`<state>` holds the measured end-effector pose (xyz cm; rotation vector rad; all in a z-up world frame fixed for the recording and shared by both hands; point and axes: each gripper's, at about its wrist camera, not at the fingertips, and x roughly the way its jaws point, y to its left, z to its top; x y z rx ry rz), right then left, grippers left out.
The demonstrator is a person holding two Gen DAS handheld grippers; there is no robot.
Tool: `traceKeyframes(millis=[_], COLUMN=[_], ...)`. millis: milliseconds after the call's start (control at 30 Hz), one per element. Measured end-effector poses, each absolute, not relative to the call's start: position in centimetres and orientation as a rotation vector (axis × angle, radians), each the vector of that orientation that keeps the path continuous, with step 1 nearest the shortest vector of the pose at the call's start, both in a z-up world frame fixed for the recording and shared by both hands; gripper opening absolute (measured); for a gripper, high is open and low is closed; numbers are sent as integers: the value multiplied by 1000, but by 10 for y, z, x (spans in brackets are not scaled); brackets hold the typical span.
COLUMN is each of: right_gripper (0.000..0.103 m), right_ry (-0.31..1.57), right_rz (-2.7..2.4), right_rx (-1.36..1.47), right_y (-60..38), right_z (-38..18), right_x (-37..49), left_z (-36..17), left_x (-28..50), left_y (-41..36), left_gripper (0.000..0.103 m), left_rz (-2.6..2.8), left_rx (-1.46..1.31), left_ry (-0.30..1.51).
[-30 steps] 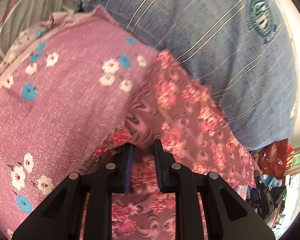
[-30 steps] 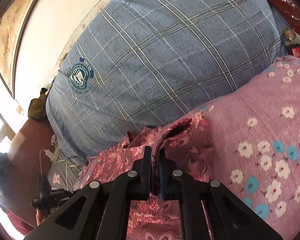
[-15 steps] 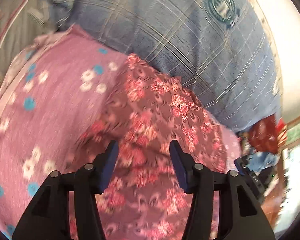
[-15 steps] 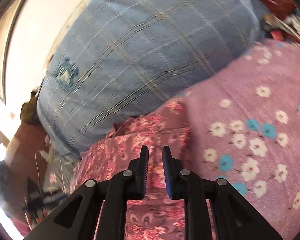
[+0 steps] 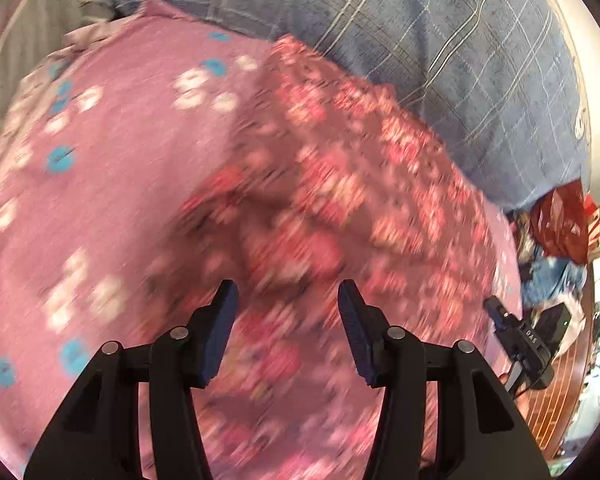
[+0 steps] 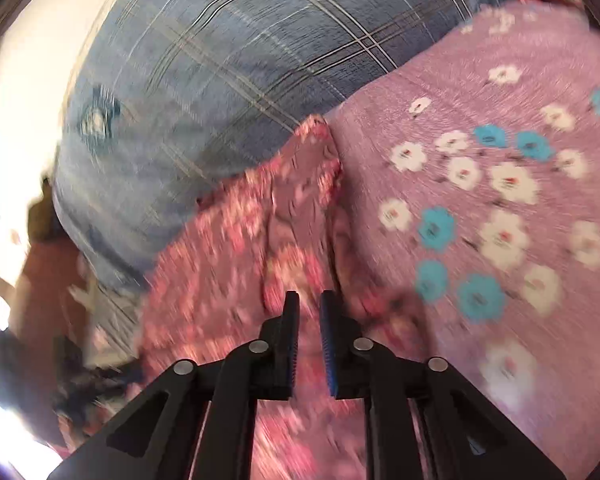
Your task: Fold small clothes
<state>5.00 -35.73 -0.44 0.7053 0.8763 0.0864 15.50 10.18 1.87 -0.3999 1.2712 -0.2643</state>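
A red-flowered garment (image 5: 340, 184) lies spread on a pink bedcover (image 5: 100, 184) dotted with white and blue flowers, directly ahead of and beneath both tongs. The left gripper (image 5: 286, 300) has its fingers wide apart above the cloth, holding nothing. The right gripper (image 6: 309, 304) has its fingers a narrow gap apart over the garment's right edge (image 6: 334, 184), also holding nothing. One second ago both pinched the fabric; since then they have let go, and the garment lies flatter. Both views are blurred by motion. The garment's far edge meets a large blue plaid cushion (image 5: 460, 60). To the right gripper's right, the bedcover (image 6: 500, 200) is bare, giving open room.
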Motion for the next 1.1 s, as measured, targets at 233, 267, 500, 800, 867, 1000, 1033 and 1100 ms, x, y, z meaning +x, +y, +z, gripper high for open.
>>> traceKeyframes(millis=[233, 267, 500, 800, 867, 1000, 1033, 1100], right_gripper=[30, 31, 49, 49, 48, 10, 8, 8], right_ry=[943, 946, 1036, 1207, 1230, 1224, 1221, 1203], right_rz=[68, 70, 72, 365, 396, 426, 440, 444], right_rx=[455, 441, 446, 339, 265, 196, 192, 162], right_y=[-345, -346, -357, -310, -299, -290, -289, -286], right_z=[0, 1, -12, -35, -38, -40, -40, -39], right_x=[-31, -46, -119, -160, -165, -168, -172, -179], left_z=[12, 11, -12, -21, -23, -27, -30, -31], left_x=[75, 66, -2, -36, -40, -44, -44, -46], left_y=[150, 153, 154, 137, 134, 134, 136, 146], left_gripper=[51, 53, 59, 66, 66, 33, 21, 18], left_rz=[-305, -319, -389, -457, -472, -459, -440, -423], left_rx=[-419, -422, -399, -306, -270, -236, -226, -252], left_ry=[1355, 1366, 1455, 1519, 1533, 1549, 1567, 1572])
